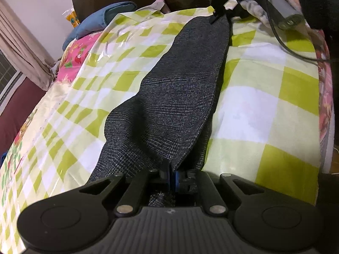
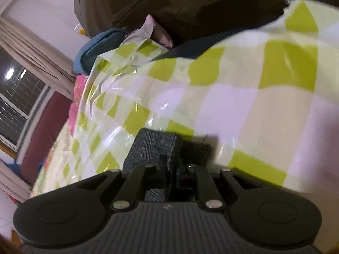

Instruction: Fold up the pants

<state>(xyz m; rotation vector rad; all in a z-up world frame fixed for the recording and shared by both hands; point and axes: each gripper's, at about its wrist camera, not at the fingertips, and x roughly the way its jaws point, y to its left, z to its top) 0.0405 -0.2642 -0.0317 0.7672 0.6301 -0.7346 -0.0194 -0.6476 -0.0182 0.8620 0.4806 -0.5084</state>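
Dark grey checked pants (image 1: 180, 89) lie stretched out lengthwise on a green-and-white checked plastic sheet (image 1: 264, 97) over a bed. My left gripper (image 1: 171, 170) is shut on the near end of the pants. At the far end, the right gripper (image 1: 218, 13) pinches the other end of the cloth. In the right wrist view my right gripper (image 2: 170, 165) is shut on a bunched fold of the same grey pants (image 2: 156, 146), just above the checked sheet (image 2: 233, 105).
A blue pillow (image 1: 99, 19) and a pink one (image 2: 156, 29) lie against a dark headboard (image 2: 190, 2). Pink patterned bedding (image 1: 76, 57) shows at the sheet's left edge. A curtain (image 1: 23, 55) and window (image 2: 19, 105) are at the left. A cable (image 1: 296, 50) trails at the right.
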